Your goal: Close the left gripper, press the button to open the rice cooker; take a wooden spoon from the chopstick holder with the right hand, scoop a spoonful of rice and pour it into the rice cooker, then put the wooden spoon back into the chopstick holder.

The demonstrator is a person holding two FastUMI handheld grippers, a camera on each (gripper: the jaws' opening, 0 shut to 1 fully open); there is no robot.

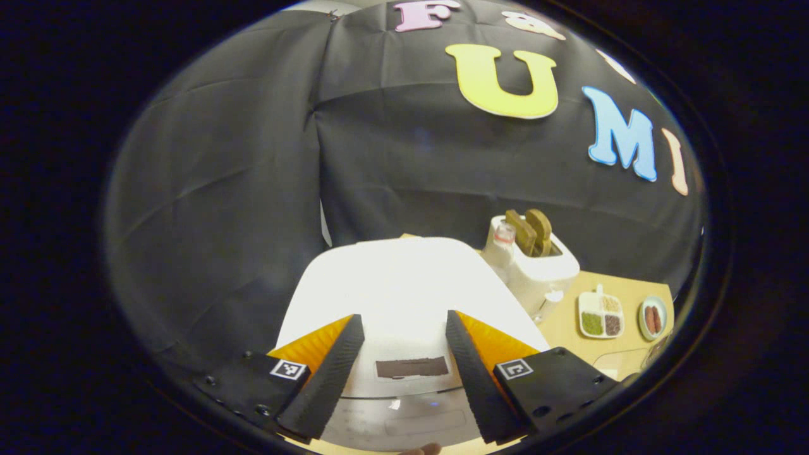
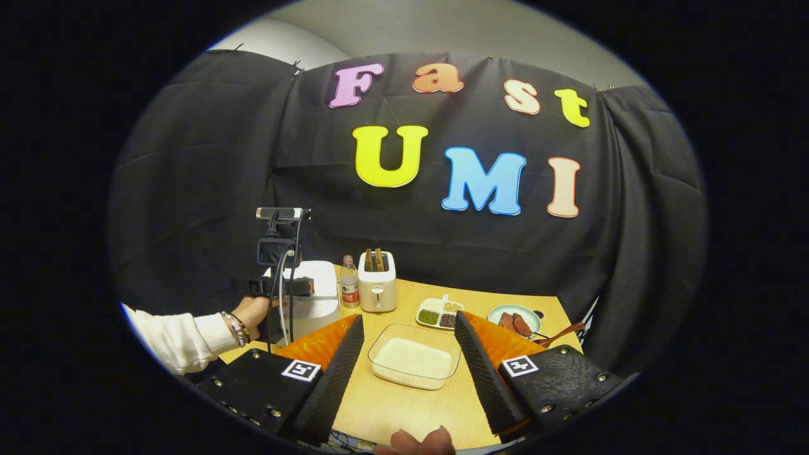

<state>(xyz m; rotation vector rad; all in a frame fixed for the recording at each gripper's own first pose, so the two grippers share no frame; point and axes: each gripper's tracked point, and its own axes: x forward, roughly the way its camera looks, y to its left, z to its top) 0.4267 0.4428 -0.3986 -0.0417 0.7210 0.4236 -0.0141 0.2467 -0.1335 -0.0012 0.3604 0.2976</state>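
Nothing done: cooker lid down, left gripper jaws spread above it, right gripper jaws spread (rice tray at 12 o'clock), spoon ungrasped.

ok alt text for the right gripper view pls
The open right tool hovers over a wooden table, framing a clear container of rice. Behind stand a toaster, a bottle and a white rice cooker, where a sleeved hand holds the left tool.

Both views are dim around the edges, with strong fisheye bending that curves the backdrop. In the left gripper view the white rice cooker lid is overexposed, its surface washed out by glare from above. The right gripper view is evenly lit and sharp; the counter shows only soft shadows.
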